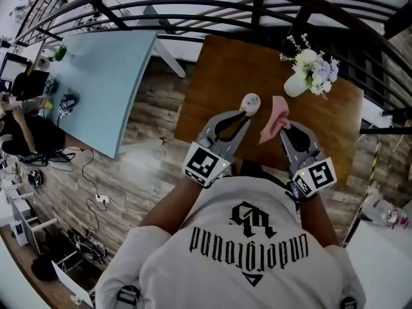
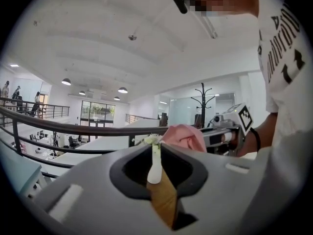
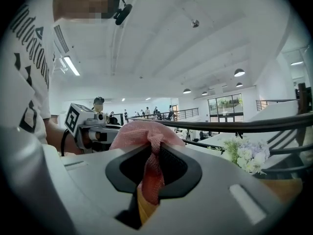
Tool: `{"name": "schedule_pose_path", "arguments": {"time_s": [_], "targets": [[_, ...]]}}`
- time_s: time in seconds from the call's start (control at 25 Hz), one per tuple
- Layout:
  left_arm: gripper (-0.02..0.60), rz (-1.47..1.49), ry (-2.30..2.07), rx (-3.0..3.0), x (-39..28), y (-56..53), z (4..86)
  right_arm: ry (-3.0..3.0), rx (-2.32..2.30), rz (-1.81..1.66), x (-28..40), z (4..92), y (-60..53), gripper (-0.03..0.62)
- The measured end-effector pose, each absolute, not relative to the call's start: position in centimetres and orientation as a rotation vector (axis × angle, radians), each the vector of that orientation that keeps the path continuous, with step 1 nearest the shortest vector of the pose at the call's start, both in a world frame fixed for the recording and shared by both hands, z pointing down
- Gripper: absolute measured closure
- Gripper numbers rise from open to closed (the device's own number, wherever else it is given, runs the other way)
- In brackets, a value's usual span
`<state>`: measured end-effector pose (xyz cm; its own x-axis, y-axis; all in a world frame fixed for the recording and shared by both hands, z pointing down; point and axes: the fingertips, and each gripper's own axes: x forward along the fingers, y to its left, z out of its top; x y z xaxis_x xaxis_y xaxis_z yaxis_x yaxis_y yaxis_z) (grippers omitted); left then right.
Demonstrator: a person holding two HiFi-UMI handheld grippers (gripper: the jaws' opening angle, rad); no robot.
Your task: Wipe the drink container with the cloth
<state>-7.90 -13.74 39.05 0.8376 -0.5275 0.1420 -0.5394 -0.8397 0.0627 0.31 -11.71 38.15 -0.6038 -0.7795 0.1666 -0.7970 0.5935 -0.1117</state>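
Open-plan office: desks (image 1: 103, 89), mezzanine railing (image 1: 212, 8)

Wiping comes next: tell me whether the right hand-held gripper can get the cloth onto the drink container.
Probably yes: the right hand-held gripper holds the pink cloth close beside the drink container, which is pinched in the left hand-held gripper, and nothing stands between them.
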Motion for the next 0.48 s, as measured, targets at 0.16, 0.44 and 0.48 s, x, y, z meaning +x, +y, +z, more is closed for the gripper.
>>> {"name": "schedule_pose_path", "arguments": {"time_s": [0.16,0.44,0.48], "targets": [[0.522,0.245,-0.871,2.899,-6.4,-16.2,41.9,-2.691,1.330,0.307,2.2,40.1,-13.5,0.548],[0.466,0.415,-0.874,2.936,-4.7,-18.5,47.6,-2.655,1.315,0.421,4.6,43.8,-15.2,0.548],[0.447,0.429,-0.863,2.942,-4.4,-18.7,48.4,-2.654,1.308,0.431,4.8,44.3,-15.4,0.548]]}}
